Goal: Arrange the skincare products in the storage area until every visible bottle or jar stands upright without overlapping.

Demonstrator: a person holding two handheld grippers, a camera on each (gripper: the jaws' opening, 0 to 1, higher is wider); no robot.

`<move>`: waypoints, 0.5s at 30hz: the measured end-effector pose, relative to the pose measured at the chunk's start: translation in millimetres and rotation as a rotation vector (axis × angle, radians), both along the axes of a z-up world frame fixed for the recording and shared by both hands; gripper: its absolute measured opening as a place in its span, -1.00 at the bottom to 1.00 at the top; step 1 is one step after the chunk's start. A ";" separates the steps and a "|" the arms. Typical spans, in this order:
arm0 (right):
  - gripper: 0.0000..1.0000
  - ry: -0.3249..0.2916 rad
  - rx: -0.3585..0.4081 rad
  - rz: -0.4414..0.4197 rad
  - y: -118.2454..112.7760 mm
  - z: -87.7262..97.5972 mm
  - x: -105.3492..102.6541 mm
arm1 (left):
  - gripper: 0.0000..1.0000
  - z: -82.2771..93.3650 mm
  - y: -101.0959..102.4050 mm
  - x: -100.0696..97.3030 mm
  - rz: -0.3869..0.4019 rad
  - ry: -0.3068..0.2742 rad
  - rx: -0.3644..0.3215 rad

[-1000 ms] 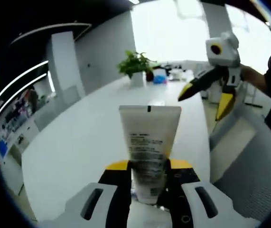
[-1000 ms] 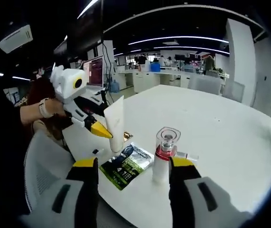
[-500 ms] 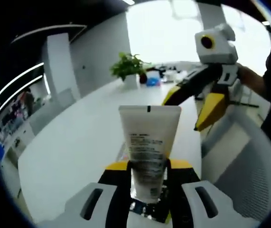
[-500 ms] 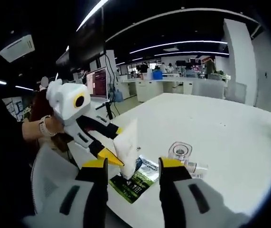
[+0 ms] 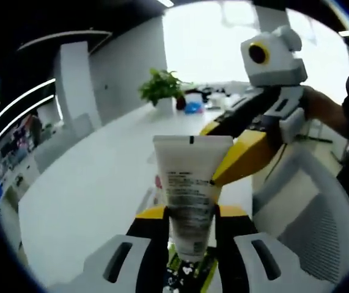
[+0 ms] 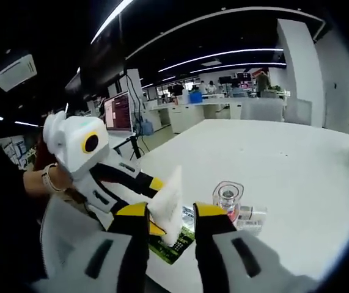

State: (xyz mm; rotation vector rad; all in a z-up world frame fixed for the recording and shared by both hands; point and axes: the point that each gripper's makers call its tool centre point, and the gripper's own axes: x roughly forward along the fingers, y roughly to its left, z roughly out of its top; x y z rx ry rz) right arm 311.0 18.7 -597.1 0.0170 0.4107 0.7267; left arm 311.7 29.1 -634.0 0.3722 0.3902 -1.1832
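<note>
A white squeeze tube (image 5: 189,177) stands crimped end up between the jaws of my left gripper (image 5: 191,213), which is shut on its lower part. My right gripper (image 5: 211,156) reaches in from the right, its yellow-tipped jaws straddling the tube's upper right edge. In the right gripper view the tube (image 6: 171,192) sits between the jaws of my right gripper (image 6: 172,213), which stand narrow but open. There the left gripper (image 6: 154,206) holds the tube from the left, with a hand behind it. A clear-capped bottle (image 6: 229,196) stands upright on the white table (image 6: 296,183).
A green packet (image 6: 173,247) lies on the table below the tube, also seen as the green packet (image 5: 189,271). A small clear item (image 6: 255,213) lies beside the bottle. A grey chair (image 5: 302,207) is at the table edge. A potted plant (image 5: 159,85) stands far off.
My right gripper has come in to the tube and its jaws have narrowed around it. The left gripper keeps its hold on the tube.
</note>
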 end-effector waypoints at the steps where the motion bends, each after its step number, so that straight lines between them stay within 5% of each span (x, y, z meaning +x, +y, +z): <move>1: -0.50 0.006 0.002 0.000 -0.3 -0.4 -0.9 | -0.52 0.1 -1.2 0.2 0.004 -0.002 -0.002; 6: -0.76 0.007 0.009 0.014 1.4 1.2 -5.3 | -0.52 0.4 -8.8 1.3 0.010 0.006 -0.011; 15: -0.79 -0.007 -0.067 0.009 -5.1 -1.4 -7.0 | -0.52 -2.5 -16.7 -1.7 0.019 0.026 -0.024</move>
